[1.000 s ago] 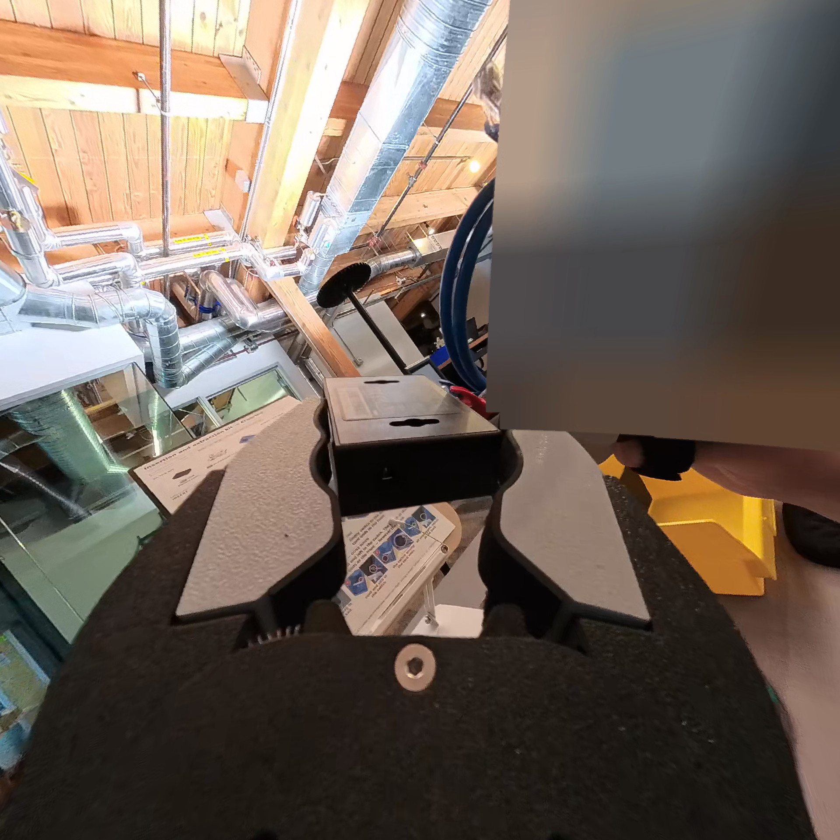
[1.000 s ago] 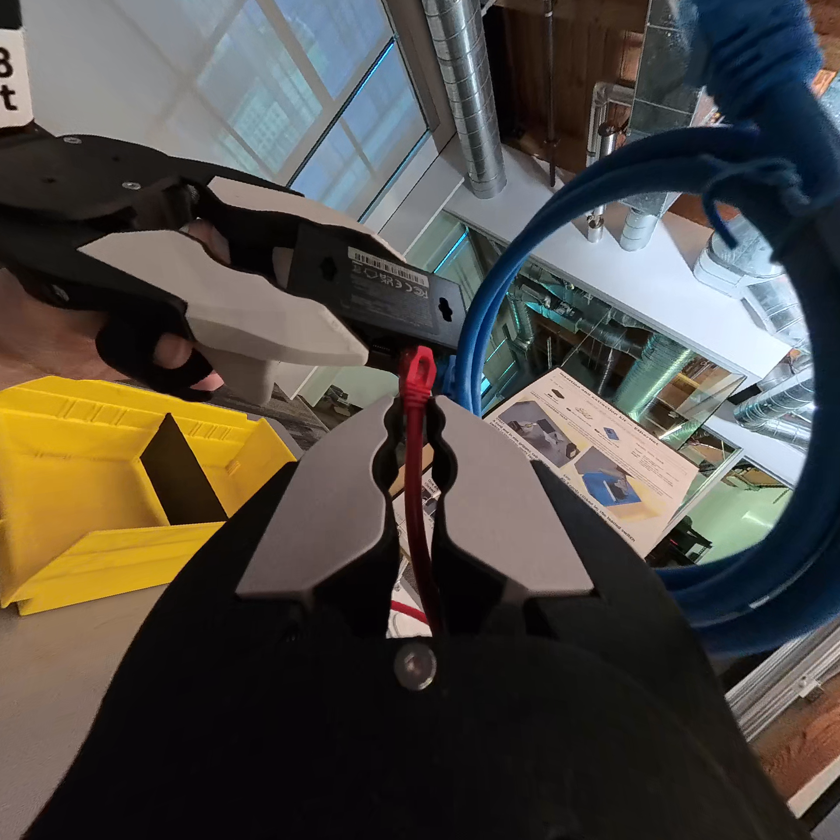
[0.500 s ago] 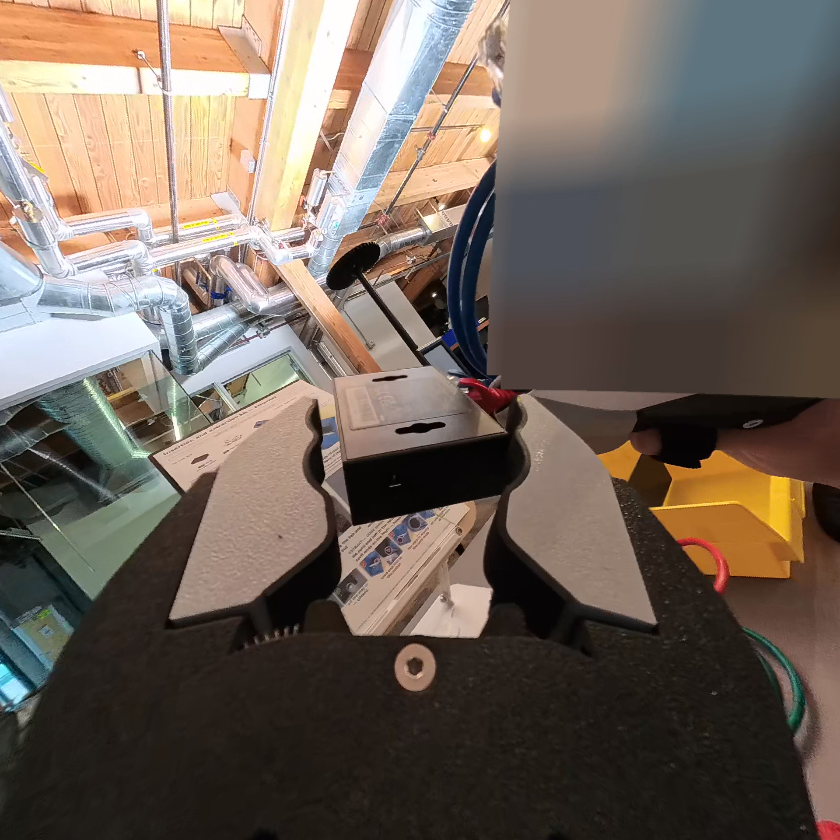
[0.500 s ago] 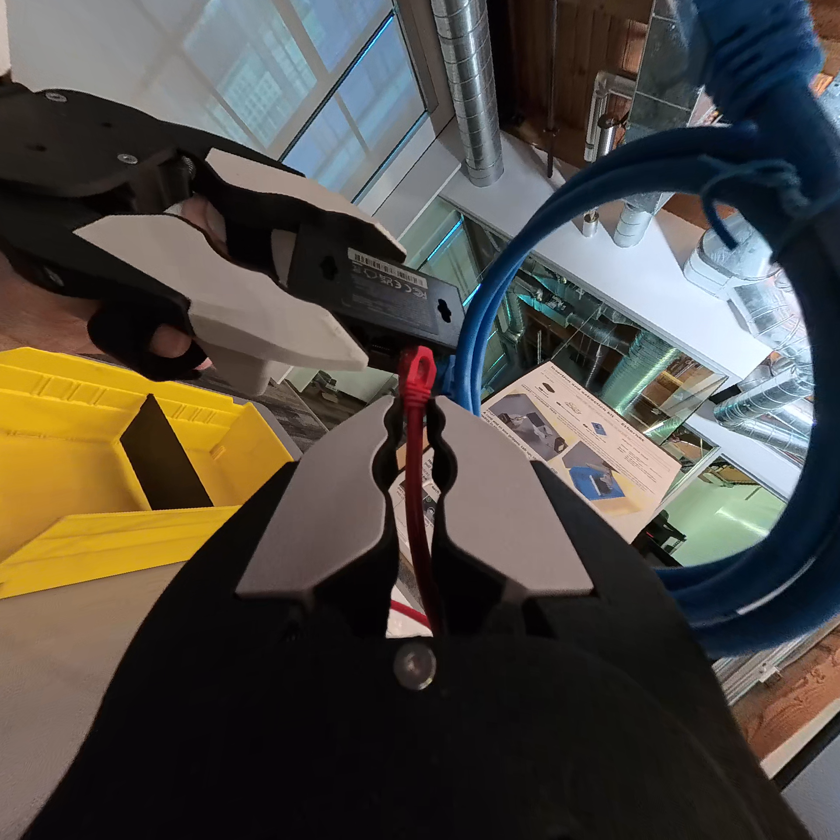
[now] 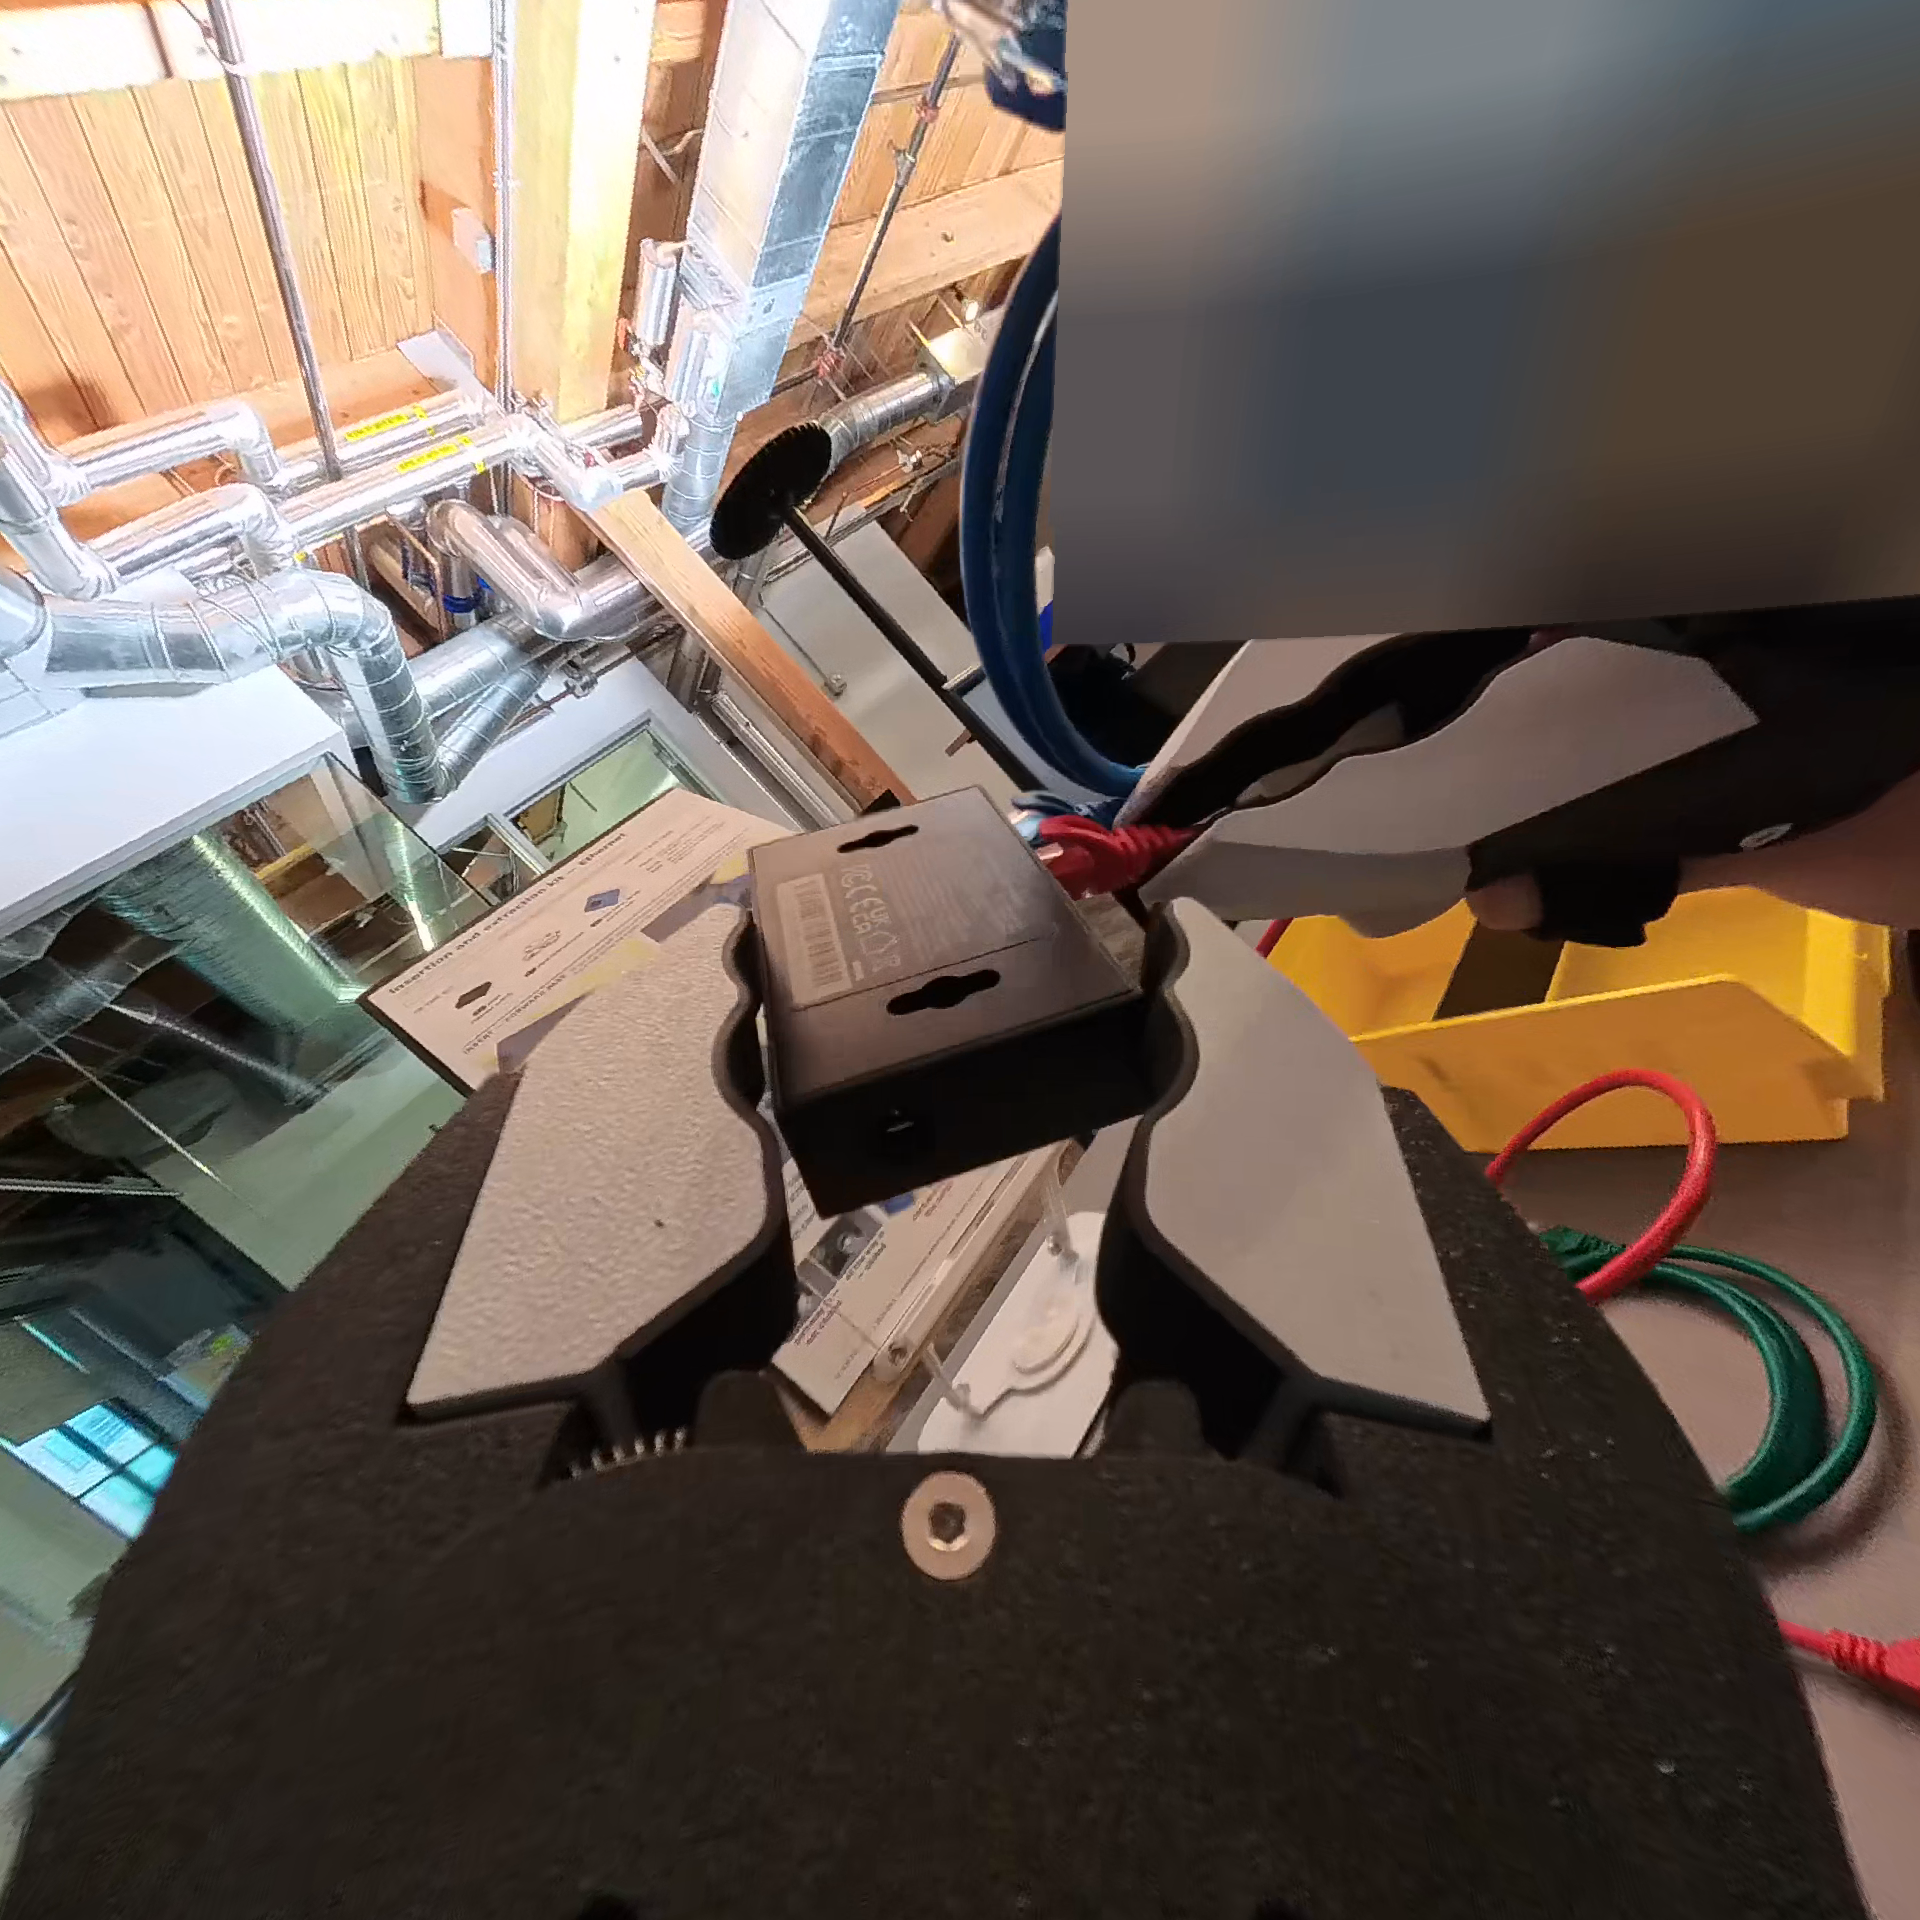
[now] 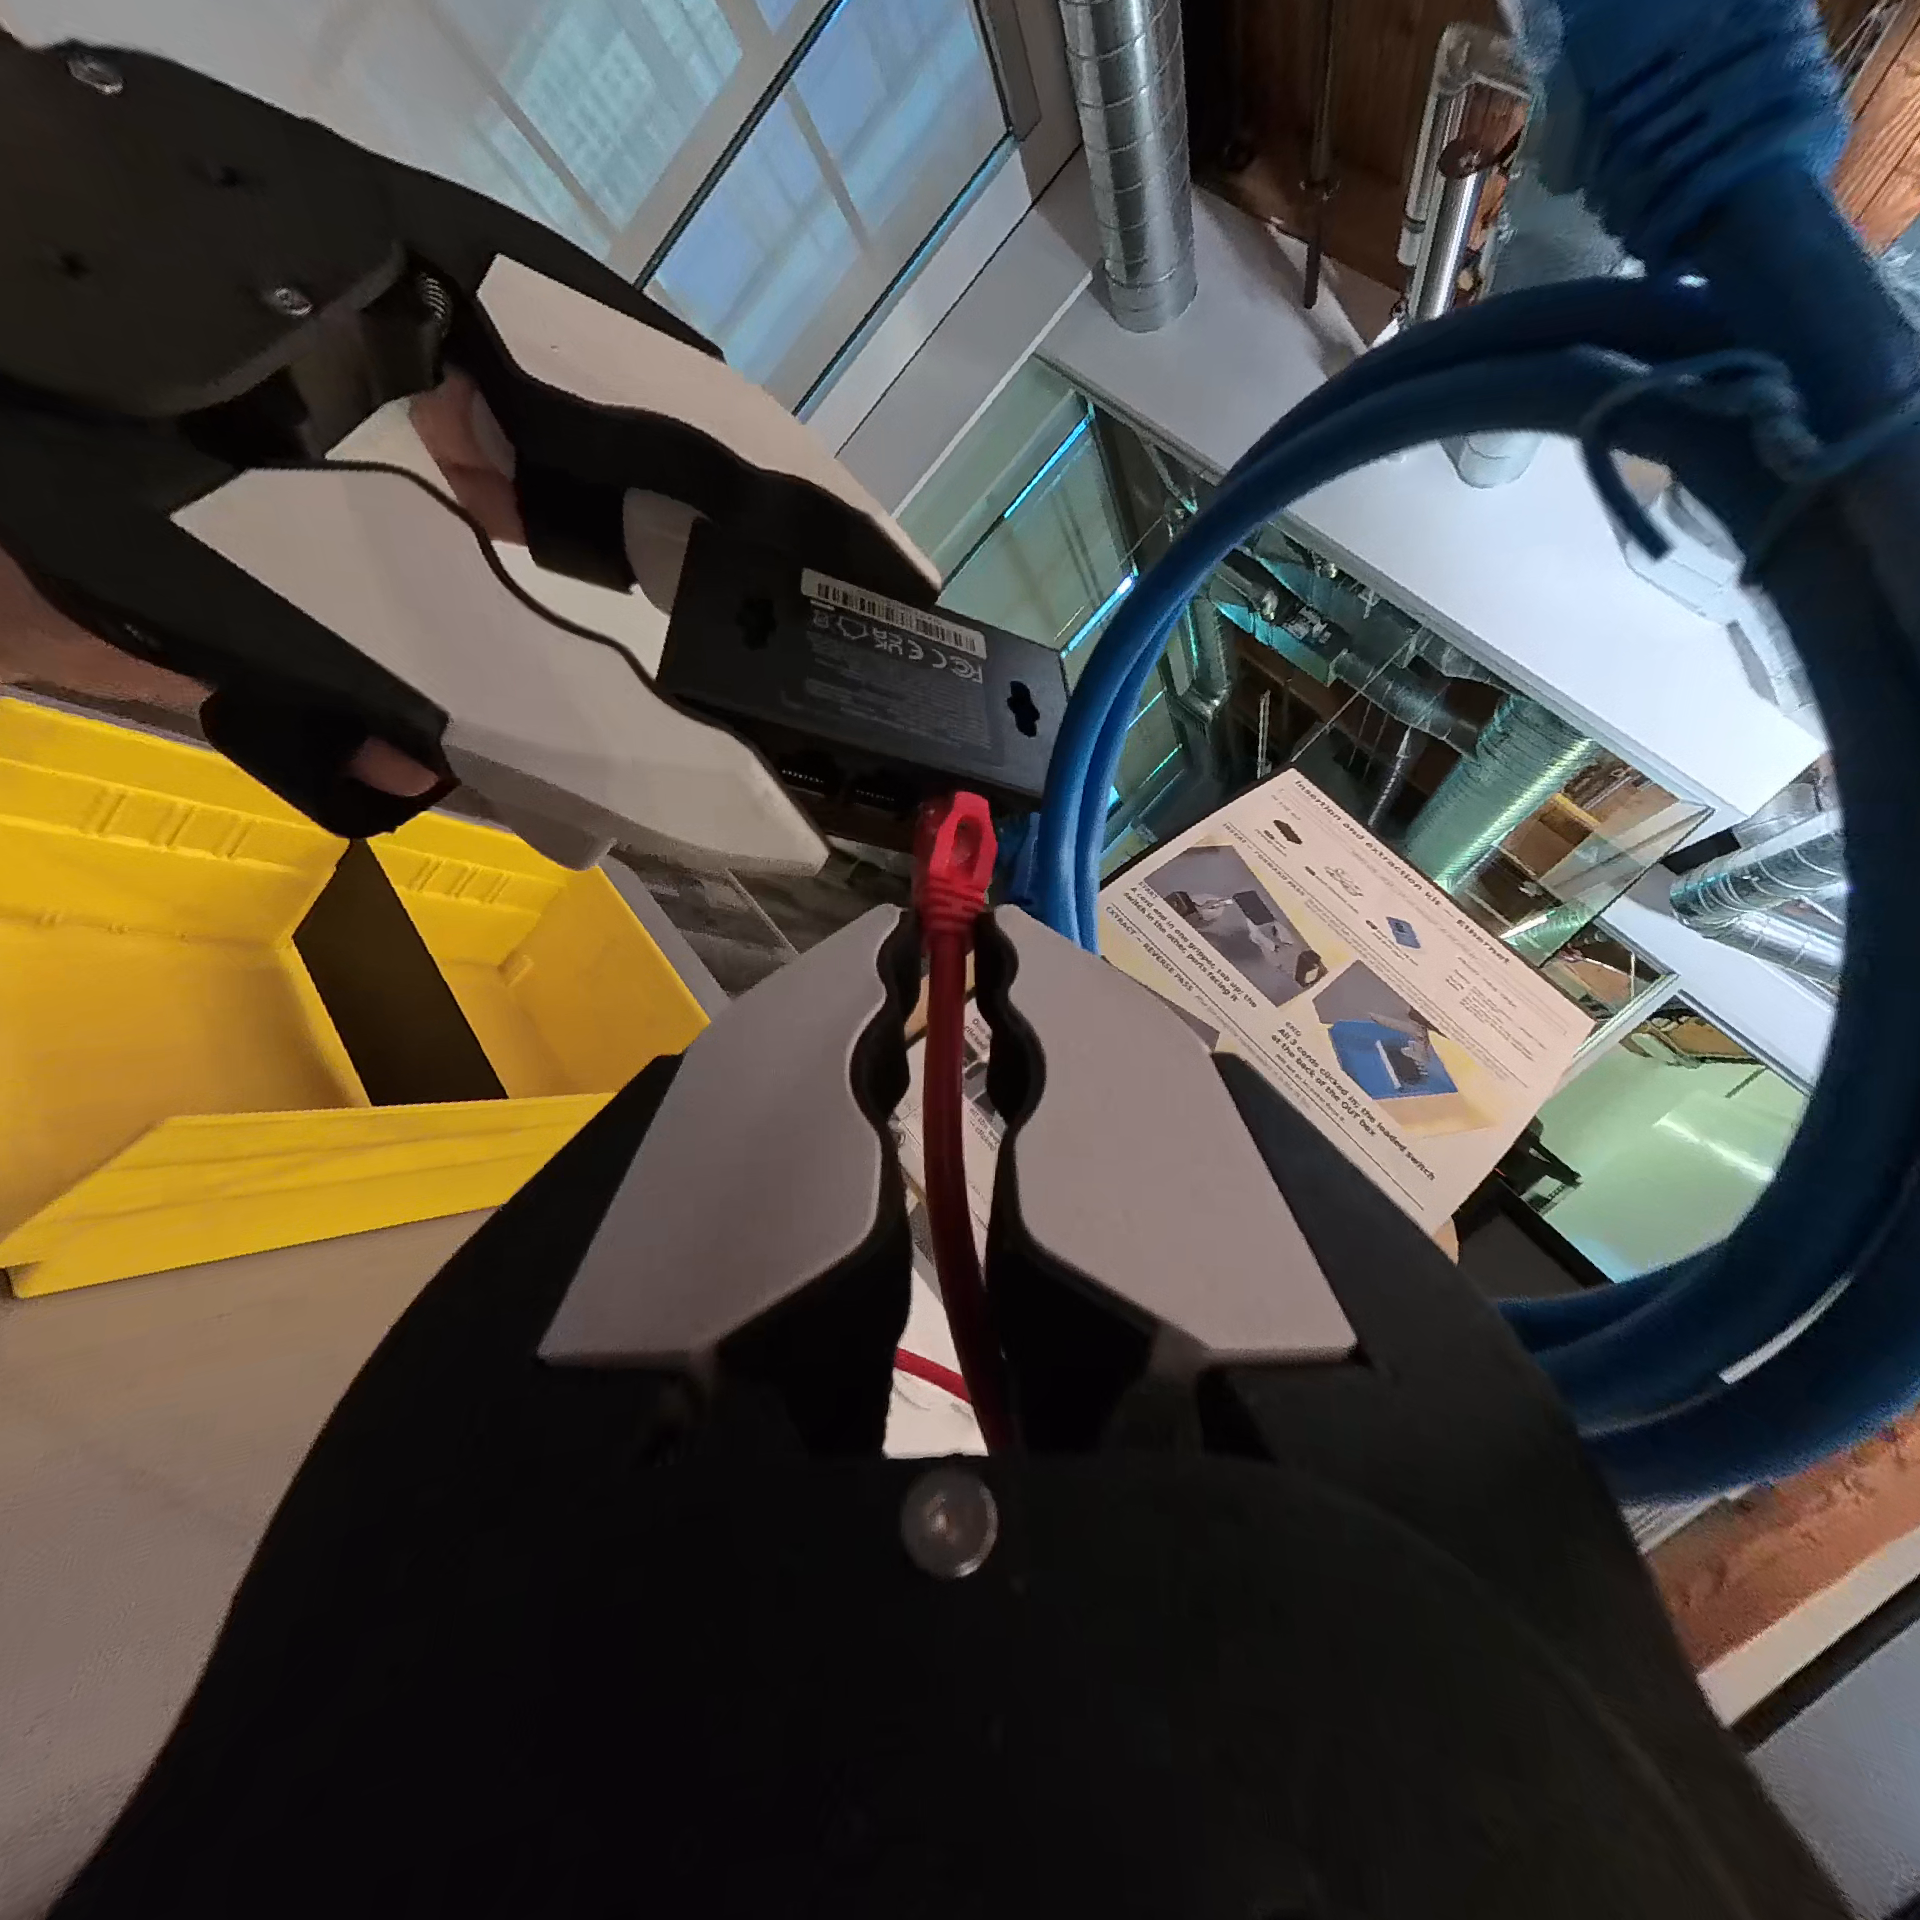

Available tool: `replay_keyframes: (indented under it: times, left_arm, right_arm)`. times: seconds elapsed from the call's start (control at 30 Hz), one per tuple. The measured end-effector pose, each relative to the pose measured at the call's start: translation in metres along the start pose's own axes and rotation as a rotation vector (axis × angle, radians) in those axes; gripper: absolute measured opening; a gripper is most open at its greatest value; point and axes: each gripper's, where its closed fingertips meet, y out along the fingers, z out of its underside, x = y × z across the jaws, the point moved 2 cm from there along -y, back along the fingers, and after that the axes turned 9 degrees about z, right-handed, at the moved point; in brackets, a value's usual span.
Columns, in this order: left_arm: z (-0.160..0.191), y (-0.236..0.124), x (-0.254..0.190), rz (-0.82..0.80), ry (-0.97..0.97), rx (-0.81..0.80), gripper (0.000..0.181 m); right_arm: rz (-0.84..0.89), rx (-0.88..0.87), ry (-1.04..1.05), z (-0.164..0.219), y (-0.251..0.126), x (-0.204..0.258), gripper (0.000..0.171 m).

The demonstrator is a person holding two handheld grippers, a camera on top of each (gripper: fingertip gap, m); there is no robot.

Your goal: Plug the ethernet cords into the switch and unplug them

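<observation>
Since a second ago our left gripper [image 5: 951, 1023] has tilted down, so the grey table [image 5: 1704, 1371], a green cord [image 5: 1808, 1382] and the red cord's [image 6: 951, 1101] slack loop now show at 3 o'clock in the left wrist view; our right gripper [image 6: 951, 935] has drawn the red plug [image 6: 954, 844] slightly back from the switch [image 5: 935, 997].

We hold the black switch off the table, pinched across its width between the left gripper's jaws. Open air lies all round it; only the blue cord [image 6: 1143, 748] crowds its far end, looping wide from 12 to 4 o'clock in the right wrist view.

Our right gripper is pressed together on the red cord just behind the plug. That plug sits just beside the switch's port face, near the blue cord's own plug; whether it touches a port we cannot tell.

At 9 o'clock in the right wrist view stands a yellow bin [image 6: 208, 997] with a dark divider [image 6: 395, 997]; the compartments we can see hold nothing.

In the left wrist view the switch's long axis runs from 6 towards 12 o'clock, labelled underside up, ports at the far end. The red plug points at those ports.
</observation>
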Motion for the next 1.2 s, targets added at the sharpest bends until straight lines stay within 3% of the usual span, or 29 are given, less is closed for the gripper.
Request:
replay_keyframes:
  times: [0.13,0.37,0.83,1.2]
  left_arm:
    - [-0.007,0.000,-0.001,0.008,-0.032,-0.065,0.072]
    - [-0.015,-0.001,-0.004,0.111,-0.200,-0.170,0.093]
    - [-0.019,0.006,-0.018,0.134,-0.148,-0.192,0.127]
    - [-0.018,0.005,-0.024,0.185,-0.221,-0.170,0.130]
  right_arm:
    - [0.006,-0.033,0.010,-0.004,-0.002,-0.003,0.011]
    - [0.004,-0.112,-0.026,-0.013,-0.007,-0.001,0.011]
    - [0.004,-0.081,-0.081,-0.014,-0.006,0.009,0.011]
    - [-0.035,-0.110,-0.032,-0.019,-0.012,0.009,0.010]
